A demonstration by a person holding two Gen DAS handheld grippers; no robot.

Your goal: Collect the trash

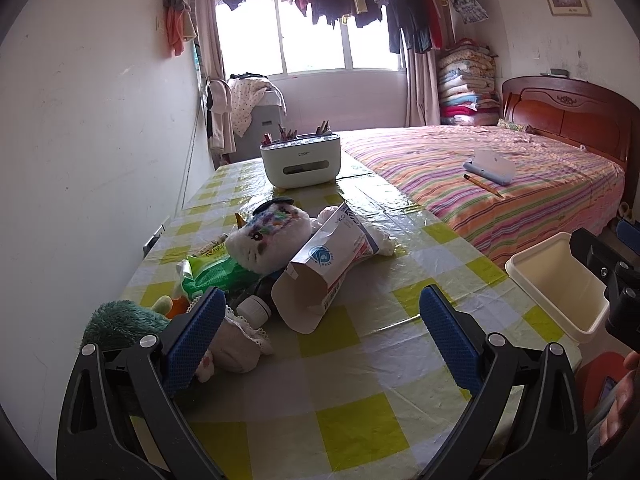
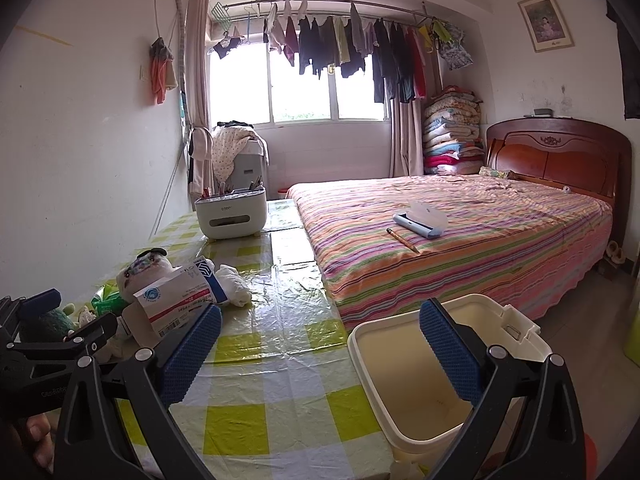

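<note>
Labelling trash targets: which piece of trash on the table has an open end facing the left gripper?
The torn cardboard box, lying on its side with its open end toward the left gripper. The green wrapper and crumpled white bag show no such opening.

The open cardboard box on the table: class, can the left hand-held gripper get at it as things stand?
Probably yes. The left hand-held gripper is open, and the cardboard box lies just ahead with bare tablecloth between them.

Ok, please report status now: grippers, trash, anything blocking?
Left gripper open, empty. Right gripper open, above bin. Torn box on table, plush toys beside it.
</note>
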